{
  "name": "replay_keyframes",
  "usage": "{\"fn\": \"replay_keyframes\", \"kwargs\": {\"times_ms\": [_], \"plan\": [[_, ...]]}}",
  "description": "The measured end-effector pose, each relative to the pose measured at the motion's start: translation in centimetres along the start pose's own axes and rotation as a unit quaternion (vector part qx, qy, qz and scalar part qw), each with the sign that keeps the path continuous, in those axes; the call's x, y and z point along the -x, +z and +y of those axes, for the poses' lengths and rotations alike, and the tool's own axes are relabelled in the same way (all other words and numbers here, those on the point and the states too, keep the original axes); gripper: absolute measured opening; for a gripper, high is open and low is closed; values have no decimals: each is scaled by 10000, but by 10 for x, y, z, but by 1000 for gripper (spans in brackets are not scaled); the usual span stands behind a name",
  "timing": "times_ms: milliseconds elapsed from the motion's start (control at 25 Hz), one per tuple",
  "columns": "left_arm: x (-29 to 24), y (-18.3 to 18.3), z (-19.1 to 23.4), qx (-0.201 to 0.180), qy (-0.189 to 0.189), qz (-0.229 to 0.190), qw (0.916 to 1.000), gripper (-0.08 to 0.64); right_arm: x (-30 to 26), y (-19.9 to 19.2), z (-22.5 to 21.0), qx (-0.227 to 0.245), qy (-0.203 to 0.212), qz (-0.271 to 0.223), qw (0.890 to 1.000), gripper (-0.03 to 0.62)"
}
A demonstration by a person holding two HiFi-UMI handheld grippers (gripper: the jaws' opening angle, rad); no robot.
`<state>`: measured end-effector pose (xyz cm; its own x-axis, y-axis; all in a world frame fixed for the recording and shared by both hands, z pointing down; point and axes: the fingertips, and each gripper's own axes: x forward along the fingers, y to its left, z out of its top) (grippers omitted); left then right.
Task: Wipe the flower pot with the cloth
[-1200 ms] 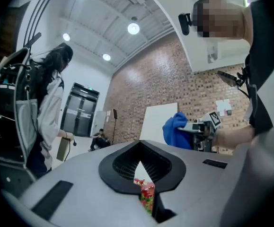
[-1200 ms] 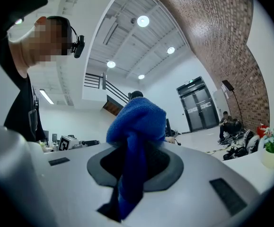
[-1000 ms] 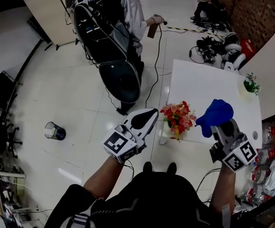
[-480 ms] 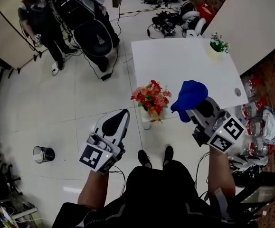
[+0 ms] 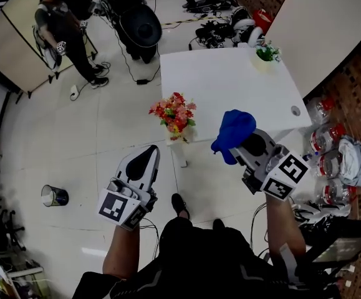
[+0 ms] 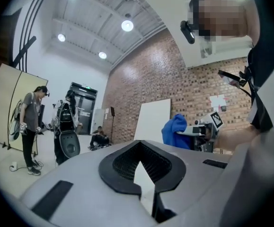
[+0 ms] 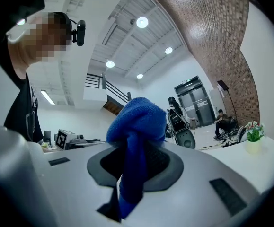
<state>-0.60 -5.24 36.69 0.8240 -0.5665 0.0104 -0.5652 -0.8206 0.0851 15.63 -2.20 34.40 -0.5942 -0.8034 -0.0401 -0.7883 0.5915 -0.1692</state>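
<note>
- glossy white tile floor (image 5: 105, 123), brick wall (image 5: 355, 73) along the right side, large open room.
- white square table (image 5: 230, 86) stands ahead of the person.
- white flower pot with red, orange and yellow flowers (image 5: 175, 120) sits at the table's near-left corner, upright, with nothing touching it.
- small green plant in a pale pot (image 5: 265, 53) stands at the table's far-right corner, well apart from the flower pot.
- right gripper (image 7: 127, 193): jaws clamped on a bright blue terry cloth (image 7: 137, 126); the cloth bunches into a rounded wad above the jaw tips, and a narrow strip runs down between the pads.
- in the head view the cloth overlaps the table's near edge, to the right of the flower pot and apart from it.
- left gripper (image 6: 144, 183): jaws together with nothing between them; only a thin pale sliver shows through at the tips.
- left gripper is held over the bare floor on the near-left side of the table, short of the flower pot and not touching it.
- both grippers point roughly level, away from the person.
- small dark waste bin (image 5: 54, 195) stands on the floor at left.
- standing person in dark clothes (image 5: 62, 30) is far left, beside a tan board (image 5: 15, 36); black wheeled equipment (image 5: 136, 20) stands behind.
- clear bottles and bags (image 5: 336, 154) are piled on the floor at right, by the brick wall.
</note>
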Motion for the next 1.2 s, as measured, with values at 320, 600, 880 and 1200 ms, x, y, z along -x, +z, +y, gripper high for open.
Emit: {"fn": "replay_keyframes", "kwargs": {"times_ms": [320,600,880,1200], "plan": [[32,0,-95,-24,382,34,9993,5,86,-4,30,-27,314,218,9993,64],[92,-7,-135,27,401,185,9990,5,112,-13,90,-46,386,162,9991,64],[173,-12,-146,182,369,108,9991,5,132,-24,175,80,114,121,9998,64],[241,-3,-166,142,208,-85,9996,5,156,-19,251,244,-56,205,9995,64]]}}
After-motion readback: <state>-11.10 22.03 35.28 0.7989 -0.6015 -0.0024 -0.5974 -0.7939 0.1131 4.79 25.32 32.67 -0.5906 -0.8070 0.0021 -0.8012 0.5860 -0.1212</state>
